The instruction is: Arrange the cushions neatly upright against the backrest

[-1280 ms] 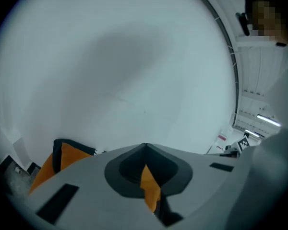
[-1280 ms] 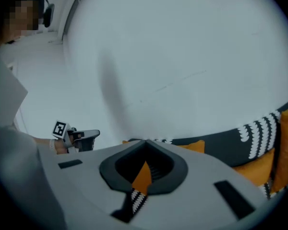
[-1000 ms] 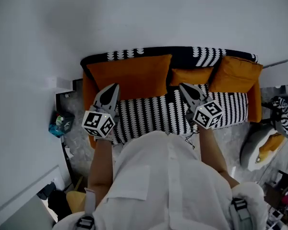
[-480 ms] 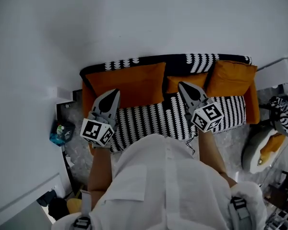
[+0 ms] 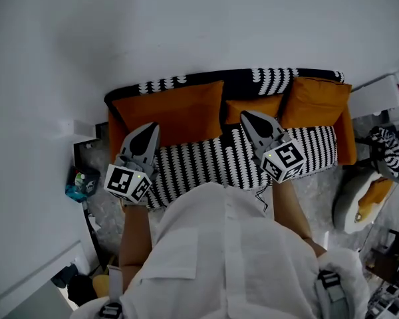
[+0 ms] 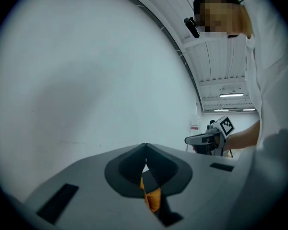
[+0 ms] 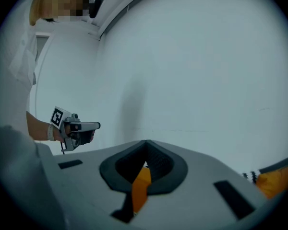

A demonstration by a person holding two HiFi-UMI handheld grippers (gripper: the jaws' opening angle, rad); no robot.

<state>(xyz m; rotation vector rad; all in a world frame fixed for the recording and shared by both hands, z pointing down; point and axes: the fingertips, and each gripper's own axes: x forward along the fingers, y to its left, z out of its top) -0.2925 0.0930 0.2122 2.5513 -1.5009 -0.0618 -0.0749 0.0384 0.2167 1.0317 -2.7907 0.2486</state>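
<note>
Sofa (image 5: pixel 332 148) w/ black-and-white patterned cover, centre of head view, set against a white wall (image 5: pixel 186 25). Three orange cushions lean on the backrest (image 5: pixel 279 80):
(a) large cushion (image 5: pixel 169 108), left part of sofa, standing on its long edge;
(b) small cushion (image 5: pixel 254 107), middle, low, partly tucked between the other two;
(c) right-hand cushion (image 5: pixel 316 102), by the right arm of the sofa, its top corner reaching approx. the top of the backrest.

Seat (image 5: pixel 206 161) shows bare striped fabric in front of the cushions.

Left tongs (image 5: pixel 149 127) hang over the left end of the seat, tip in front of the large cushion, not touching it. Right tongs (image 5: pixel 246 116) hang over the seat, tip near the lower edge of the small cushion; contact cannot be told from this view. Marker cubes (image 5: pixel 128 182) and (image 5: pixel 283 159) sit at the rear of each, nearest the person's white shirt (image 5: pixel 233 258).

Left gripper view: jaws of left tongs (image 6: pixel 145 148) closed tip to tip, nothing held; an orange sliver shows through the slot behind them. Right tongs (image 6: pixel 206 139) appear at right of frame, pointing left.

Right gripper view: jaws of right tongs (image 7: pixel 146 145) likewise closed and empty, orange showing through the slot. Left tongs (image 7: pixel 89 126) appear at left of frame.
</note>
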